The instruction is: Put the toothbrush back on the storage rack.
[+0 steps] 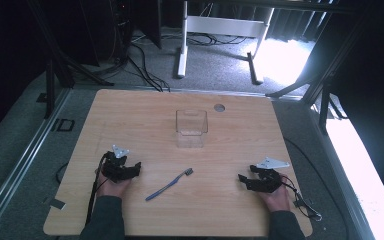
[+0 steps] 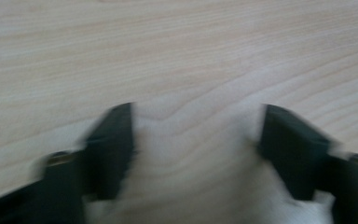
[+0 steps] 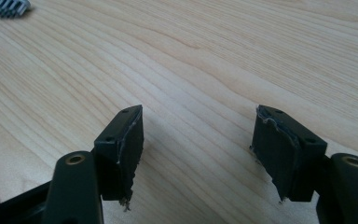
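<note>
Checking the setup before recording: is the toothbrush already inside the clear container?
No, the blue toothbrush lies flat on the wooden table, nearer the person than the clear container.

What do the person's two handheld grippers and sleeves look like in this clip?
Both the left gripper and the right gripper are black two-jaw tools, each topped by a grey three-cornered plate, with a black cable trailing off. The pads are flat black blocks with frayed edges. The sleeves are dark grey.
</note>
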Demonstrator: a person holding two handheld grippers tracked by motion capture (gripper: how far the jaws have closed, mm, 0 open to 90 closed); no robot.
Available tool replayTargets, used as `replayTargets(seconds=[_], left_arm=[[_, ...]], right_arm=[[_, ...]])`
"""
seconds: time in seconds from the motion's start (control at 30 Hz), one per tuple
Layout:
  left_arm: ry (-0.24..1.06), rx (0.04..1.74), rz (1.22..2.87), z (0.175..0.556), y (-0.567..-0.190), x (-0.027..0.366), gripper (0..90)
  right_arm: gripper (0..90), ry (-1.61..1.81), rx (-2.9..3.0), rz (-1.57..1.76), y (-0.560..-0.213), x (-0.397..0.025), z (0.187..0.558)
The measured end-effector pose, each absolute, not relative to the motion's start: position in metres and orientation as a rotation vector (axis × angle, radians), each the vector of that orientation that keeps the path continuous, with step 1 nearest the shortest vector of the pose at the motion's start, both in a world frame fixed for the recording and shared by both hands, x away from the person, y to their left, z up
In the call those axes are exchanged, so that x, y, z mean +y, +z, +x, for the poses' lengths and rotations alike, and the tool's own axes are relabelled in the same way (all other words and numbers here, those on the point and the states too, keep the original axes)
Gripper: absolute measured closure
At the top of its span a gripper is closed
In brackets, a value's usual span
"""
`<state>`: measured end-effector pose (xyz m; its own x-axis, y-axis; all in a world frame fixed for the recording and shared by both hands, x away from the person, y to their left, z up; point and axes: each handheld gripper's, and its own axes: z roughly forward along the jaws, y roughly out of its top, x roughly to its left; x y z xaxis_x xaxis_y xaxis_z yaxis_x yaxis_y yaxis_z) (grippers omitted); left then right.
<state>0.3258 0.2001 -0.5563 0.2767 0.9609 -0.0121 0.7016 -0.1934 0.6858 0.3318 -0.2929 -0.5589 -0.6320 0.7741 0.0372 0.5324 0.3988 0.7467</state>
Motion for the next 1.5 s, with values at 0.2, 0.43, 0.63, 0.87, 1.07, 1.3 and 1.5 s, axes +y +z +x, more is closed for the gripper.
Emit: replayTargets(seconds=[0.2, 0.43, 0.63, 0.87, 1.07, 1.3, 1.5], left_arm=[[0.543, 1.442, 2.017, 0.326, -0.553, 0.201, 48.8], [0.551, 1.354, 2.036, 0.317, -0.544, 0.197, 52.8], [0.502, 1.257, 2.043, 0.312, -0.525, 0.186, 57.8], [0.472, 1.164, 2.048, 0.31, -0.5, 0.168, 59.0], [0.425, 1.091, 2.081, 0.309, -0.486, 0.151, 59.0], [0.378, 1.056, 2.133, 0.308, -0.484, 0.135, 60.8], [0.346, 1.05, 2.157, 0.309, -0.488, 0.127, 62.2]], right_arm=[[32.1, 1.031, 2.342, 1.112, -0.559, -0.288, 0.33], [32.1, 1.036, 2.342, 1.116, -0.559, -0.289, 0.33], [32.1, 1.046, 2.337, 1.129, -0.559, -0.289, 0.331], [32.2, 1.049, 2.333, 1.138, -0.559, -0.289, 0.332], [32.2, 1.049, 2.332, 1.139, -0.559, -0.289, 0.332], [32.2, 1.047, 2.332, 1.138, -0.559, -0.289, 0.332], [32.2, 1.049, 2.331, 1.143, -0.559, -0.289, 0.332]])
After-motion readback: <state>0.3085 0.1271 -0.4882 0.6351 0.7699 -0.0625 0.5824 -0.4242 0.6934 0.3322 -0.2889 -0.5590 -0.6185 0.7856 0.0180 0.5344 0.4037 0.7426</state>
